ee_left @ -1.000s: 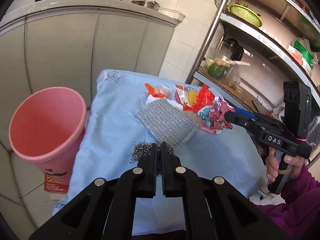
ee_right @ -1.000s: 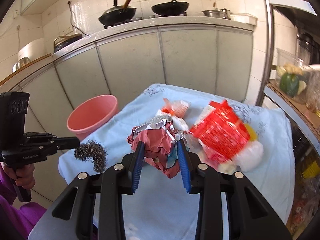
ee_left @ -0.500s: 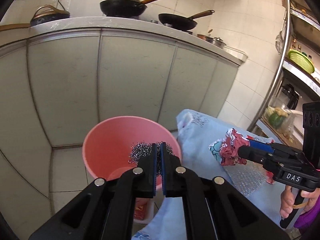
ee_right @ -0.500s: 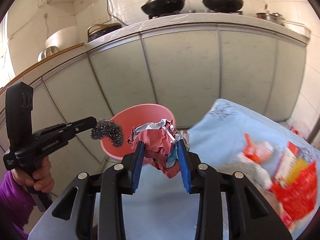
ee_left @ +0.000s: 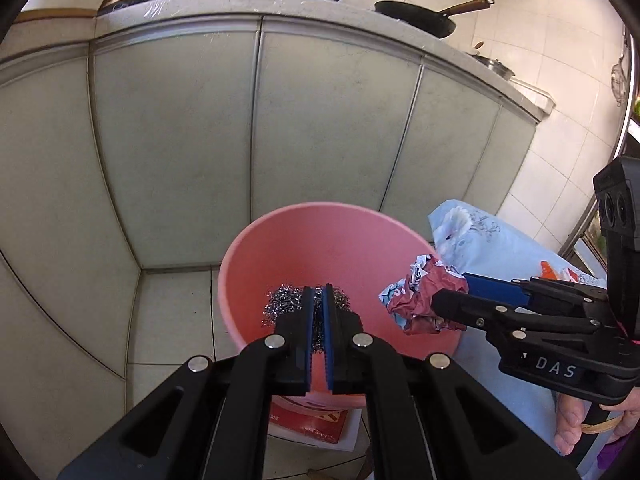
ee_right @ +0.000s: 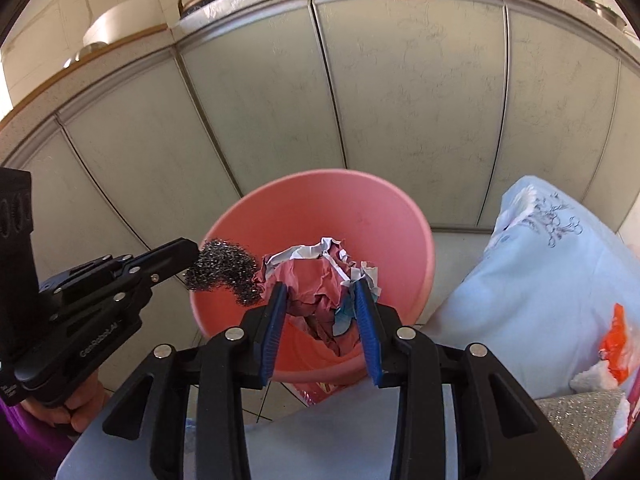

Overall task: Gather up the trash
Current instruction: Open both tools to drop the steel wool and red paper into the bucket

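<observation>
A pink bucket (ee_left: 320,240) stands on the floor beside the table; it also shows in the right wrist view (ee_right: 320,204). My left gripper (ee_left: 318,300) is shut on a steel wool scourer (ee_left: 280,304) and holds it over the bucket's mouth; the scourer also shows in the right wrist view (ee_right: 224,268). My right gripper (ee_right: 320,296) is shut on a crumpled red and white wrapper (ee_right: 316,276), also over the bucket. In the left wrist view the wrapper (ee_left: 416,296) sits at the bucket's right rim.
A table with a light blue cloth (ee_right: 540,280) is at the right, with an orange wrapper (ee_right: 614,340) and a silver mesh pad (ee_right: 580,424) on it. Grey cabinet doors (ee_left: 240,140) stand behind the bucket. A red box (ee_left: 312,428) lies under the bucket.
Both grippers have moved left from the table to above the pink bucket, each carrying its piece of trash. The bucket now fills the middle of both views.
</observation>
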Demonstrator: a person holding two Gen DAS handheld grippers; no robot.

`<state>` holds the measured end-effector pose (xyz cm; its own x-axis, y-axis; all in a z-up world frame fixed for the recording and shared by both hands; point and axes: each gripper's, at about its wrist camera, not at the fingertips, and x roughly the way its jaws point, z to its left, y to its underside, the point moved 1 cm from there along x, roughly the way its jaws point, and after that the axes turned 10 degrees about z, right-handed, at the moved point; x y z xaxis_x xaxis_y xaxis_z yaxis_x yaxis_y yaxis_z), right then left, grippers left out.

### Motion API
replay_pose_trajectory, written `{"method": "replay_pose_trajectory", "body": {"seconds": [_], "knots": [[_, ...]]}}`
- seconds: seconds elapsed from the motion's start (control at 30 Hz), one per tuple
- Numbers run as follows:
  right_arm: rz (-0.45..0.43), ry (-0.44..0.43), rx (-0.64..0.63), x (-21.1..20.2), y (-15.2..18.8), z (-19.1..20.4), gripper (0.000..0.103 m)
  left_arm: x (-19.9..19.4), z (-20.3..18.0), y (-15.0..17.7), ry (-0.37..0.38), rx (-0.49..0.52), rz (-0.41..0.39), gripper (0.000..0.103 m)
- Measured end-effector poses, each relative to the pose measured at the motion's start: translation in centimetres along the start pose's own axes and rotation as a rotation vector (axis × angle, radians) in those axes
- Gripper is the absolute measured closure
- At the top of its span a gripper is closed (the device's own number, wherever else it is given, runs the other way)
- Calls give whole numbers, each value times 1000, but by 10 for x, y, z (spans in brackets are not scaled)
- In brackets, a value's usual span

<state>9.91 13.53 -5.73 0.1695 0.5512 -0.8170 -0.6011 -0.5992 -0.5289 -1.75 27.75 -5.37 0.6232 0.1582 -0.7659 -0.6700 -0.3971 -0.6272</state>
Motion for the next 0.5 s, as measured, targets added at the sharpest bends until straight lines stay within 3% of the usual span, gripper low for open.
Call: {"method": "replay_pose_trajectory", "body": {"seconds": [0.2,0.27,0.33,0.37,0.5], "knots": [[26,3,14,11,-3,-2,64,11,7,1,-17,-23,12,96],[26,4,14,11,-3,-1,60,10,7,1,-20,-27,12,91],[28,-6,12,12,-3,-1,58,7,7,1,-35,-33,2,74],[27,-6,14,12,-4,-1,57,5,7,2,-37,-33,-8,71],[24,-8,4,7,-2,1,56,-2,5,0,-36,-27,-23,66]]}}
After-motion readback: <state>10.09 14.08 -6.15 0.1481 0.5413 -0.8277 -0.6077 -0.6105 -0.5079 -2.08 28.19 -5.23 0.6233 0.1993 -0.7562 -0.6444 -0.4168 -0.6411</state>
